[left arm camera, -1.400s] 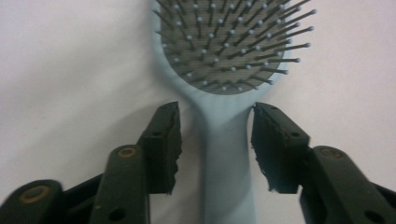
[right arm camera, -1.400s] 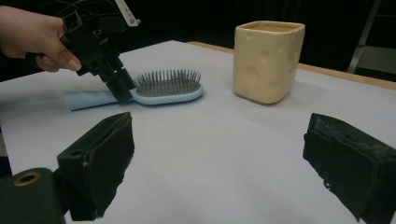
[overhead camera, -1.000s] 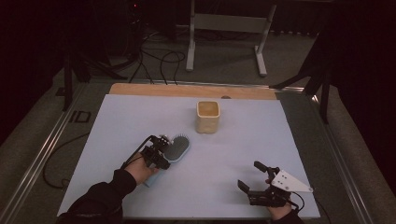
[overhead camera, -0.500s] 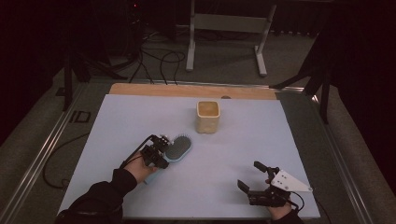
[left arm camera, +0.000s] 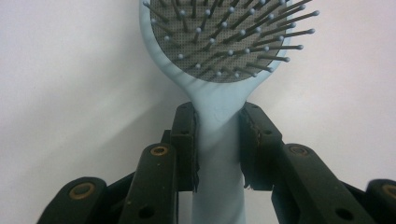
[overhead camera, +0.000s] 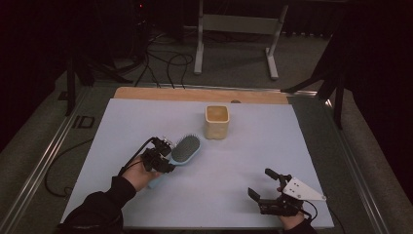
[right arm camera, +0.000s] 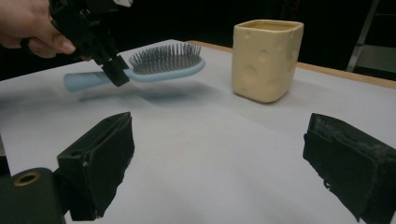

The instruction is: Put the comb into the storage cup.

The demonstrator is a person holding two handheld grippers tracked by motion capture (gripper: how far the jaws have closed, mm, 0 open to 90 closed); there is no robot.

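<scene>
Just left of centre in the high view, the left gripper (overhead camera: 163, 157) clamps a light, rigid blue hairbrush (overhead camera: 184, 150) by its narrow handle, above the worktop (overhead camera: 253, 146); right gripper (overhead camera: 267, 185) rests apart.

Only the cup (overhead camera: 216, 121) blocks the table (overhead camera: 302, 161) beyond the hairbrush (overhead camera: 185, 150)

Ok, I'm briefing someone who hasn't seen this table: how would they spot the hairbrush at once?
Start at the pale blue table and its yellow cheese-patterned cup near the far edge. Just to the cup's near left, the left gripper is clamped on the hairbrush by its handle. It is light blue, with an oval grey pad of dark ball-tipped bristles facing up.
</scene>
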